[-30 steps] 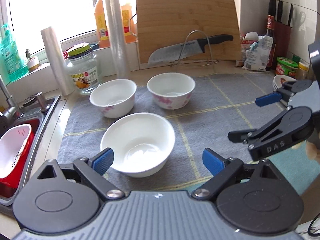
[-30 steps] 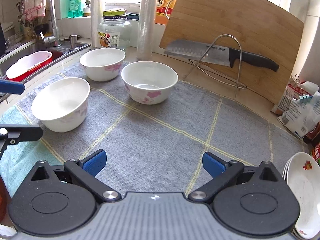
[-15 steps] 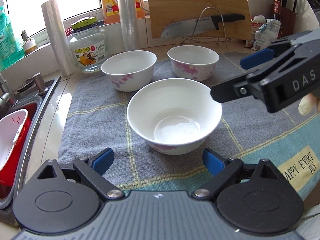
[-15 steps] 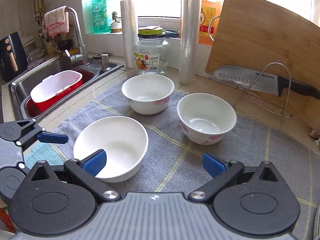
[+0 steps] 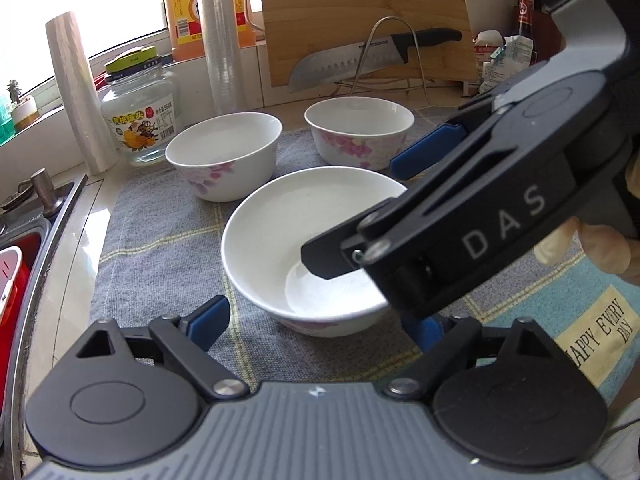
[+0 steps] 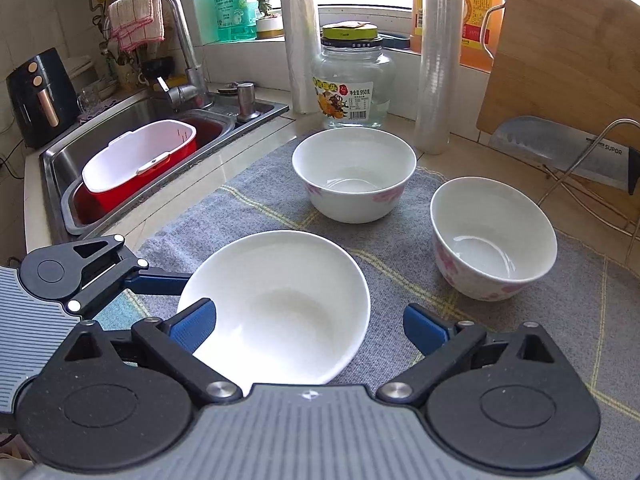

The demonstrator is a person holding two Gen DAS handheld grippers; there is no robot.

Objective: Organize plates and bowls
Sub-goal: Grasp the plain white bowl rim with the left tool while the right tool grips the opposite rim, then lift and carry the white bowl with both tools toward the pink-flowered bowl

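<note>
Straddling near bowl (image 6: pixel 280 308): right tongs (image 6: pixel 310 330), spread, seemingly not touching.

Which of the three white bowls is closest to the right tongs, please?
The wide, shallow bowl at the mat's front edge: it sits between the open right tongs. The two deeper pink-flowered bowls stand farther back.

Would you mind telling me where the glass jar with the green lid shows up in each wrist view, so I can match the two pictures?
Left wrist: glass jar at upper left, behind the left rear bowl.
Right wrist: glass jar at top centre, behind the same bowl.
Shared landmark: the clear wrap roll stands just right of the jar.
</note>
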